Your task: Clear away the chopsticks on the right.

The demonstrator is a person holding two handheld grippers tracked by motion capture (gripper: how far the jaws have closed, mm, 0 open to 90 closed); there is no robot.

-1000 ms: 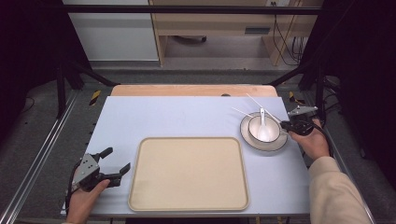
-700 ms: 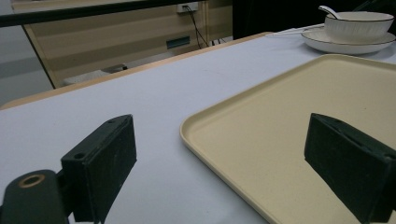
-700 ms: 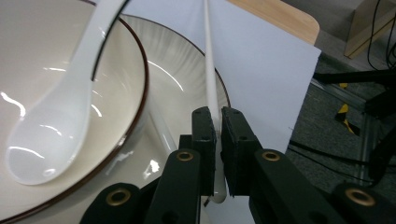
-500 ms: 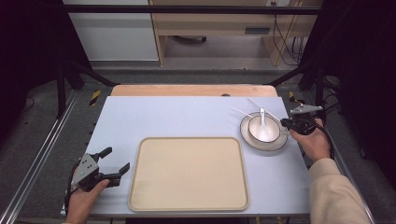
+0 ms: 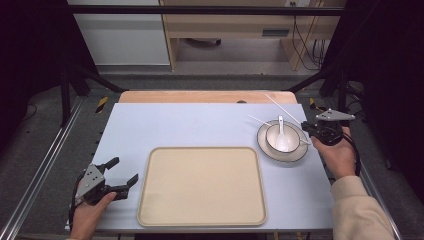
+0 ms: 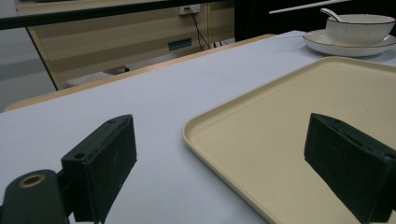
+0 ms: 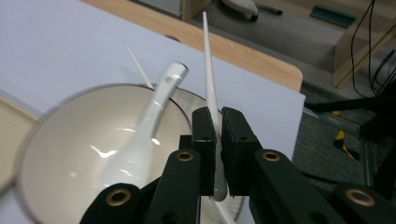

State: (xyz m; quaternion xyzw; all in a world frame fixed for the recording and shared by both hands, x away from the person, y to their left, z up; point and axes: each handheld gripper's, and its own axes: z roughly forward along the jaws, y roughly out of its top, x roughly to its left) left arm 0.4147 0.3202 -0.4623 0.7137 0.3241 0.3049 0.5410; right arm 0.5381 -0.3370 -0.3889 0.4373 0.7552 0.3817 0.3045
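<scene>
At the right edge of the desk [image 5: 200, 125], the right tongs [image 5: 320, 131] are pinching a white chopstick [image 7: 210, 88], their jaws pressed against its thick end. From the right gripper view, the chopstick is pointing up and away over the far rim of a white bowl [image 7: 70, 154]. The bowl is sitting on a saucer [image 5: 295, 152] and is holding a white spoon [image 5: 281, 137], whose handle is leaning on the bowl's far rim. A second chopstick [image 5: 259, 120] is lying on the desk just beyond the saucer, partly hidden by the bowl in the right gripper view. The person's right hand [image 5: 340, 157] is gripping the tongs just beside the saucer.

Near the front left corner of the desk, the left tongs [image 5: 122, 176] are resting with jaws spread wide and nothing between them, held by the left hand [image 5: 90, 210]. They are lying just beside the left rim of a beige tray [image 5: 150, 200], which is occupying the front middle of the desk. From the left gripper view, one jaw is showing over the tray [image 6: 280, 140] and the other over bare desk, with the bowl and saucer well apart at the far right.
</scene>
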